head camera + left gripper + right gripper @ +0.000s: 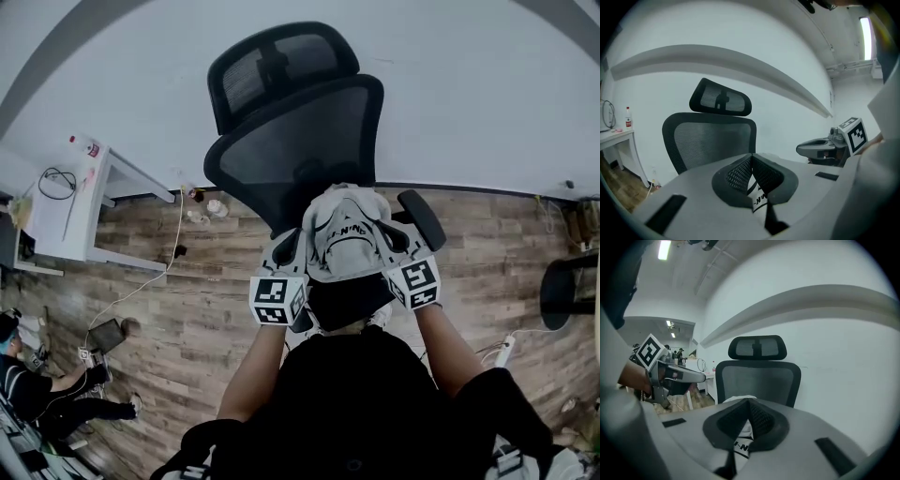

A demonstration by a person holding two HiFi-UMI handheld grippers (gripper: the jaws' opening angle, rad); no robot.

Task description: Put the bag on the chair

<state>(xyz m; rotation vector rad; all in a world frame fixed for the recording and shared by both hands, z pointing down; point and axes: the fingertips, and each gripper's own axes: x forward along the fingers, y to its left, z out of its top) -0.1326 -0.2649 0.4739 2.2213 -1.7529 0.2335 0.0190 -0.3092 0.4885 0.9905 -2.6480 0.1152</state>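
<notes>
- The bag (345, 234), pale with black print, is held up between both grippers, in front of the chair (300, 141) back and over its seat. Whether it touches the seat cannot be told.
- The left hand-held gripper (289, 246) has its jaws closed tight on a fold of the bag's left side, with printed fabric pinched between the pads.
- The right hand-held gripper (392, 236) is clamped the same way on the bag's right side.
- The chair stands on a wood floor (187, 309) against a white wall.
- A white bench (56, 211) stands well to the left and carries a bottle (91, 147).
</notes>
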